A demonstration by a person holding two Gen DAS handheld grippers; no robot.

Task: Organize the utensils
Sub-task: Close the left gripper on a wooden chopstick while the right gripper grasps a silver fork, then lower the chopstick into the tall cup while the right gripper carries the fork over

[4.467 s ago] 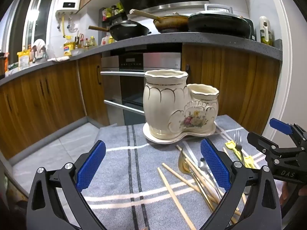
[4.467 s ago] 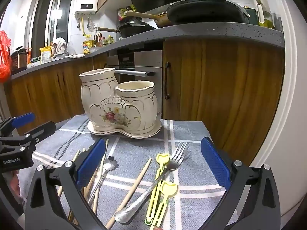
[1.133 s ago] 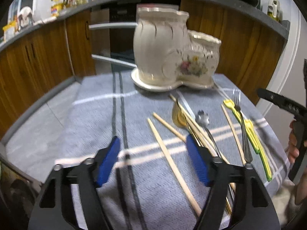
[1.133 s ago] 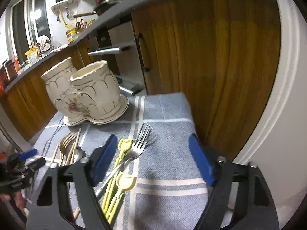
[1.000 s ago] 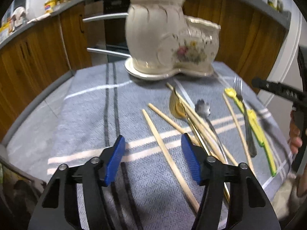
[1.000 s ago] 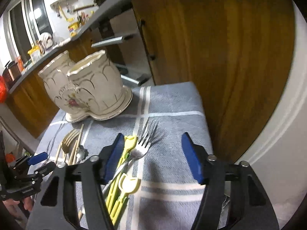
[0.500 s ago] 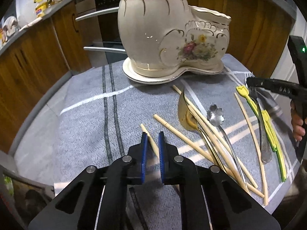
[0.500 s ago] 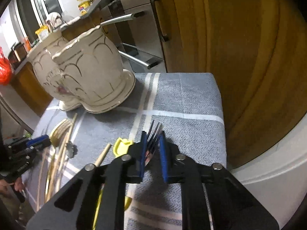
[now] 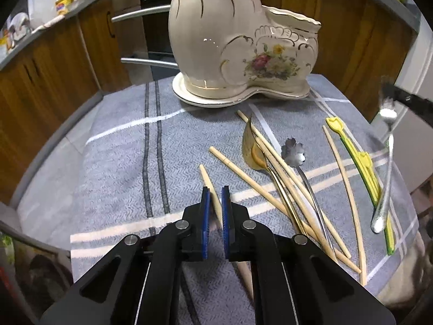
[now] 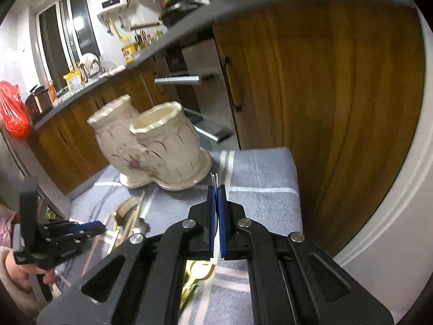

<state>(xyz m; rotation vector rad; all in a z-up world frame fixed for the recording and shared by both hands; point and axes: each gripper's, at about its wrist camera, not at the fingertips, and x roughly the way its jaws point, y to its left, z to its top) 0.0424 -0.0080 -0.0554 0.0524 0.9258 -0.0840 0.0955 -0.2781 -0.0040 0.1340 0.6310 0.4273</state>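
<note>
My left gripper (image 9: 214, 189) points down at the grey cloth. Its blue pads are closing tight on a pale wooden chopstick (image 9: 207, 176) that still lies on the cloth. My right gripper (image 10: 216, 189) is closing on a silver fork, whose tines (image 10: 214, 179) stick out past the pads. In the left wrist view the fork (image 9: 387, 168) hangs head-up at the far right from the right gripper's dark fingers (image 9: 406, 100). Its handle end is low over the cloth. The cream two-pot ceramic holder (image 9: 238, 46) stands at the back of the cloth, also seen as the holder (image 10: 162, 146).
On the striped cloth (image 9: 121, 162) lie a gold spoon (image 9: 254, 151), a flower-shaped spoon (image 9: 293, 151), yellow plastic picks (image 9: 360, 159) and several more chopsticks (image 9: 341, 168). Wooden cabinets (image 10: 338, 108) stand close behind. A hand (image 10: 21, 270) holds the left gripper (image 10: 94, 226).
Both grippers went from wide open to shut: the left around the chopstick, the right around the fork's tines. The right one has since risen, tipping the fork head-up off the cloth.
</note>
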